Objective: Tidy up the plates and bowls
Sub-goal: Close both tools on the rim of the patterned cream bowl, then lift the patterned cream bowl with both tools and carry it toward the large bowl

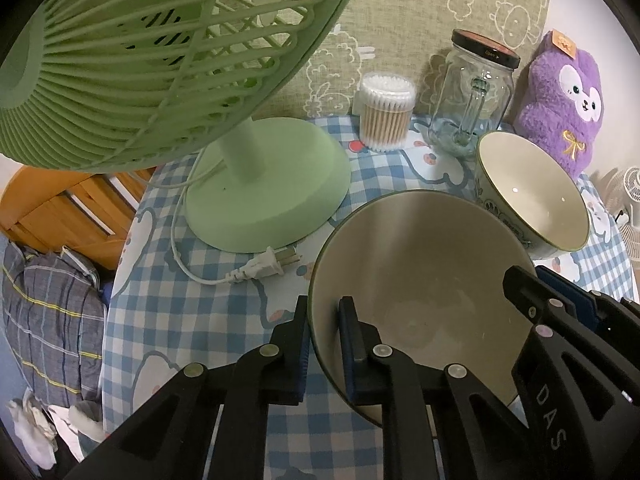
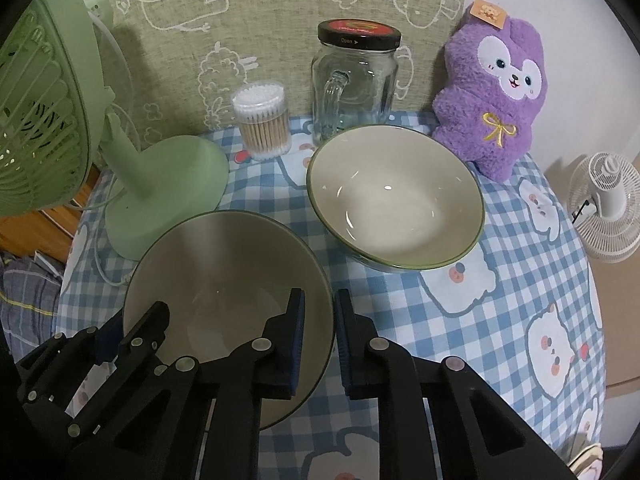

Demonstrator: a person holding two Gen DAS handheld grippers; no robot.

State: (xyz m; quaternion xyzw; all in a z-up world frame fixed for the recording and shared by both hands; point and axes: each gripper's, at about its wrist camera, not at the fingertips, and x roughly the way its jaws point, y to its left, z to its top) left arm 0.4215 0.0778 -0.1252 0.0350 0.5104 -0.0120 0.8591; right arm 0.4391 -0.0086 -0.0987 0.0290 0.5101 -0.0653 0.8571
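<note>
Two cream bowls with green rims are on the checked tablecloth. The near bowl is held at both sides. My left gripper is shut on its left rim, one finger inside and one outside. My right gripper is shut on its right rim the same way. Each gripper shows in the other's view, the right one and the left one. The far bowl stands just behind it, untouched.
A green desk fan stands at the left, its plug lying beside the near bowl. A cotton swab tub, a glass jar and a purple plush toy line the back. The table edge drops off at left and right.
</note>
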